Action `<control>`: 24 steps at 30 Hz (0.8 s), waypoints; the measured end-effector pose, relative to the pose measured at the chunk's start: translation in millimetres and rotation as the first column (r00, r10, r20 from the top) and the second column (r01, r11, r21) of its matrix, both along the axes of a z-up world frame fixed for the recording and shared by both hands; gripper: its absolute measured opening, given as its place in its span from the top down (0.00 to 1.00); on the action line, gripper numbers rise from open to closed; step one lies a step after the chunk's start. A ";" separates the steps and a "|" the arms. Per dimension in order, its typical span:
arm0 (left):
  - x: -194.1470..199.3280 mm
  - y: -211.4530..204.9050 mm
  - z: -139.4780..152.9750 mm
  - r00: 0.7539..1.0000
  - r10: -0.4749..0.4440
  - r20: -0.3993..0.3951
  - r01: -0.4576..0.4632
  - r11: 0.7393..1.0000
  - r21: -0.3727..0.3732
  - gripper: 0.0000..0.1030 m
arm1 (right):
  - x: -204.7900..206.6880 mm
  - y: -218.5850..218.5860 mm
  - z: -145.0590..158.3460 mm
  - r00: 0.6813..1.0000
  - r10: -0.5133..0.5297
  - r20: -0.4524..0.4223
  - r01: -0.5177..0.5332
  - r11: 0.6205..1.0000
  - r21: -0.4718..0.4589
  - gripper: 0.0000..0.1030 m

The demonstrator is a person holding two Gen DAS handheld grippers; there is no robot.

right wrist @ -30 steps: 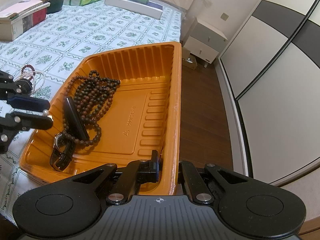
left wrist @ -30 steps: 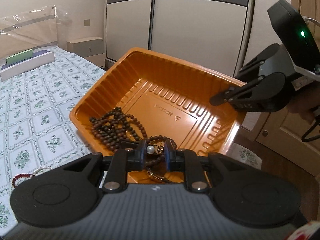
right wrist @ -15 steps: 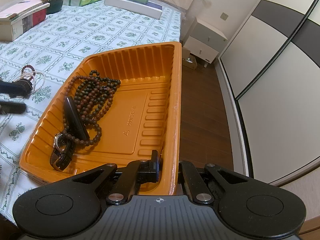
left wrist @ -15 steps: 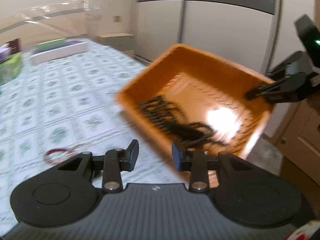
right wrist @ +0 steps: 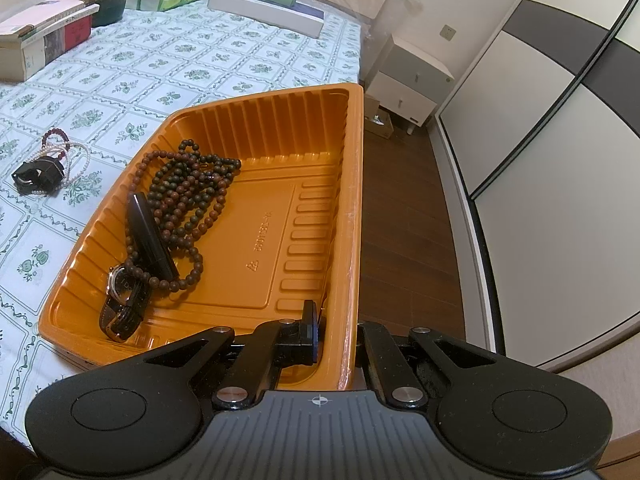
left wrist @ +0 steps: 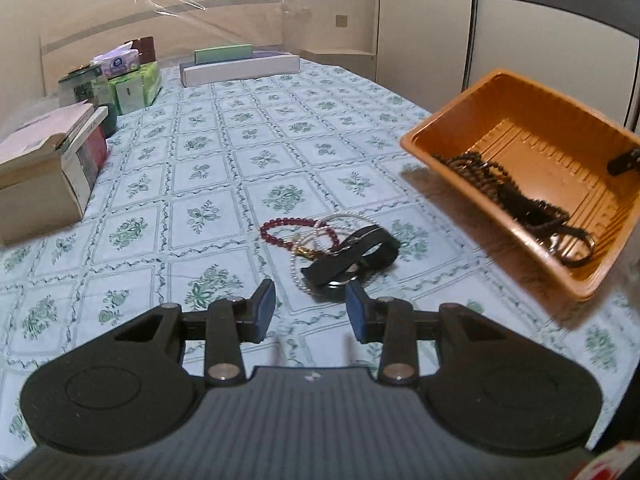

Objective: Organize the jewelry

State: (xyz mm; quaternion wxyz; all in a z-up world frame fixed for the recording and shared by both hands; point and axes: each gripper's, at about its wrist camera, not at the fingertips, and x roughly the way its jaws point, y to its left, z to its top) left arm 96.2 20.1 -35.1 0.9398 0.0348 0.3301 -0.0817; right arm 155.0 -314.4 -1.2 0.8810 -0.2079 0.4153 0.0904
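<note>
My right gripper (right wrist: pixel 335 330) is shut on the near wall of an orange plastic tray (right wrist: pixel 352 168) and holds it tilted above the bed; the tray also shows in the left wrist view (left wrist: pixel 508 92). Inside lie a brown bead necklace (right wrist: pixel 192 196), a black case (right wrist: pixel 150 236) and a wristwatch (right wrist: pixel 120 292). My left gripper (left wrist: pixel 310 310) is open and empty, just in front of a pile on the cloth: a black watch (left wrist: pixel 352 258), a pearl strand (left wrist: pixel 298 268) and a dark red bead bracelet (left wrist: pixel 280 226). The pile also shows in the right wrist view (right wrist: pixel 44 168).
The bed has a green floral cloth (left wrist: pixel 208 152). Boxes and books (left wrist: pixel 48 168), tissue packs (left wrist: pixel 132 84), a dark jar (left wrist: pixel 82 84) and a long white box (left wrist: pixel 240 68) line its far side. A nightstand (right wrist: pixel 408 88) and wardrobe doors (right wrist: pixel 540 140) stand beyond the bed edge.
My left gripper opened, left the tray and swung left to the jewelry pile on the cloth. The right gripper kept hold of the tray.
</note>
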 end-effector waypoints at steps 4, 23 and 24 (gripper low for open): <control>8.4 -2.4 -4.5 1.000 -0.018 0.002 0.018 0.999 0.033 0.66 | -0.2 0.0 0.3 1.000 0.000 0.000 0.000 1.000 0.000 0.97; 61.9 0.5 -11.8 0.999 -0.041 0.004 0.040 0.999 0.029 0.67 | 0.2 0.0 0.1 1.000 -0.002 -0.001 0.002 1.000 -0.001 0.97; 66.3 0.6 -12.1 0.999 -0.039 0.008 0.038 0.999 0.034 0.67 | 0.2 0.0 0.0 1.000 -0.002 -0.002 0.002 1.000 -0.001 0.97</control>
